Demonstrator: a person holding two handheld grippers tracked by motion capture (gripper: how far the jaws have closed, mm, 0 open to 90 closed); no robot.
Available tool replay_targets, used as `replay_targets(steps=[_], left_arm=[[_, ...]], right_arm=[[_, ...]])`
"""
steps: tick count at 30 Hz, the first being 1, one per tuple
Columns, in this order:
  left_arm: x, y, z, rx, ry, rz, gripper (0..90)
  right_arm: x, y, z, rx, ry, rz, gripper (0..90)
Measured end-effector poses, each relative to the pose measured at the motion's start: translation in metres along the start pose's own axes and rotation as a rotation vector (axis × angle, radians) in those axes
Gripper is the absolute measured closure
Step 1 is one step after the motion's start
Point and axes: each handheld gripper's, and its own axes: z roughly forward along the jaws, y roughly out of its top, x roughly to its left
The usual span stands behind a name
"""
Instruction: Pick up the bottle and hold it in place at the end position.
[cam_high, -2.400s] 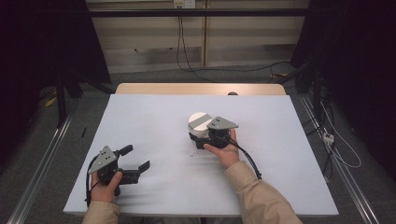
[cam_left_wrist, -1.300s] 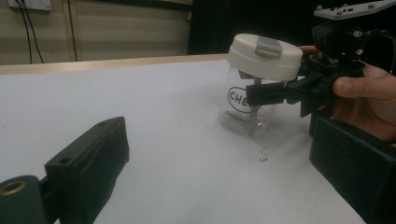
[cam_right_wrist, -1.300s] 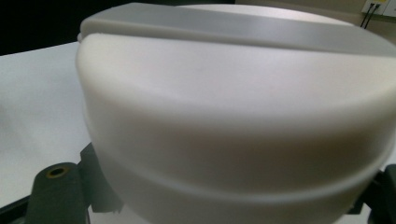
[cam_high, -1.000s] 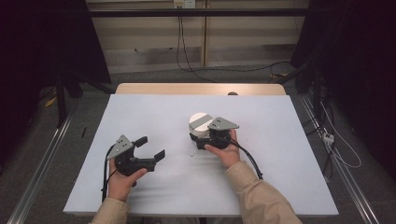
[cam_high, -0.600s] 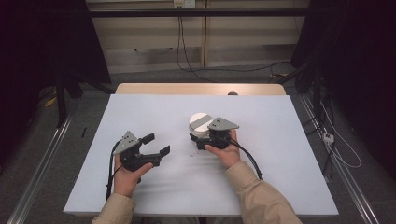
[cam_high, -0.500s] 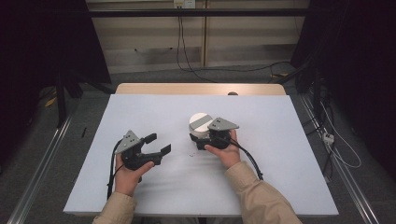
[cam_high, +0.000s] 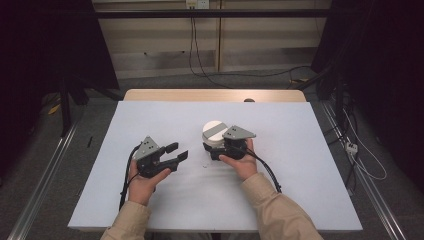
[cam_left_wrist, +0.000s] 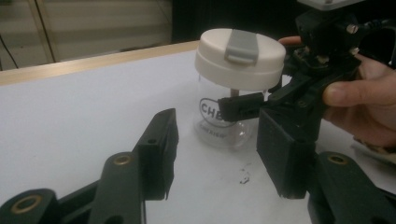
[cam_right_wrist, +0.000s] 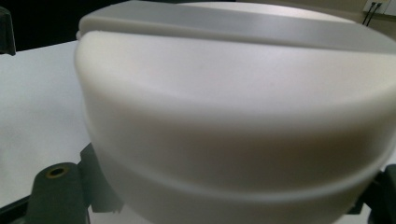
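Observation:
A clear jar with a white lid (cam_high: 214, 129) and grey clasp stands on the white table (cam_high: 300, 190). My right gripper (cam_high: 212, 148) is shut on the jar just under the lid; the left gripper view shows the jar (cam_left_wrist: 238, 60) with a black jaw of the right gripper (cam_left_wrist: 233, 101) across its glass. In the right gripper view the lid (cam_right_wrist: 233, 102) sits close up between the jaws of the right gripper (cam_right_wrist: 219, 207). My left gripper (cam_high: 179, 151) hovers left of the jar, pointing at it. Its jaws have just been closing, and they stand apart with nothing between the left gripper's (cam_left_wrist: 218, 149) pads.
A small dark speck (cam_left_wrist: 243, 177) lies on the table in front of the jar. A wooden strip (cam_high: 215, 95) borders the far table edge. Cables (cam_high: 200, 50) run over the floor behind, and dark stands flank both sides.
My left gripper has moved right and slightly away from me, toward the jar, and its jaws have narrowed. The right gripper and jar have stayed put.

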Motion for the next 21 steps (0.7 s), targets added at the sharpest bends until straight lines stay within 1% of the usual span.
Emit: replay_targets(steps=[1, 3, 4, 9, 11, 13, 15, 16, 18, 21], left_arm=[[0.0, 0.0, 0.0, 0.0, 0.0, 0.0, 48.7], [-0.002, 0.002, 0.003, 0.009, -0.002, 0.015, 48.9], [-0.002, 0.002, 0.005, 0.007, -0.009, 0.013, 49.1], [-0.001, 0.005, 0.007, -0.002, -0.018, 0.004, 49.2], [-0.001, 0.006, 0.009, -0.005, -0.03, -0.005, 49.7], [-0.001, 0.007, 0.01, -0.004, -0.04, 0.001, 51.2], [-0.003, 0.01, 0.012, -0.002, -0.05, -0.004, 53.2], [-0.003, 0.01, 0.012, 0.0, -0.052, 0.003, 53.6], [-0.004, 0.012, 0.014, 0.002, -0.064, -0.002, 55.7], [-0.004, 0.012, 0.015, 0.008, -0.067, 0.0, 57.4]], right_arm=[[0.0, 0.0, 0.0, 0.0, 0.0, 0.001, 18.4], [0.0, 0.0, 0.0, 0.0, 0.0, 0.001, 18.4], [0.0, 0.0, 0.0, 0.0, 0.0, 0.001, 18.4], [0.0, 0.0, 0.0, 0.001, 0.0, -0.001, 18.4], [0.0, 0.0, 0.0, 0.001, 0.0, -0.001, 18.4], [0.0, 0.0, 0.0, 0.0, 0.0, 0.001, 18.4], [0.0, 0.0, 0.0, 0.002, 0.0, 0.0, 18.4], [0.0, 0.0, 0.0, 0.001, 0.0, 0.0, 18.4], [0.0, 0.0, 0.0, 0.001, 0.0, 0.0, 18.4], [0.0, 0.0, 0.0, 0.001, 0.001, 0.001, 18.4]])
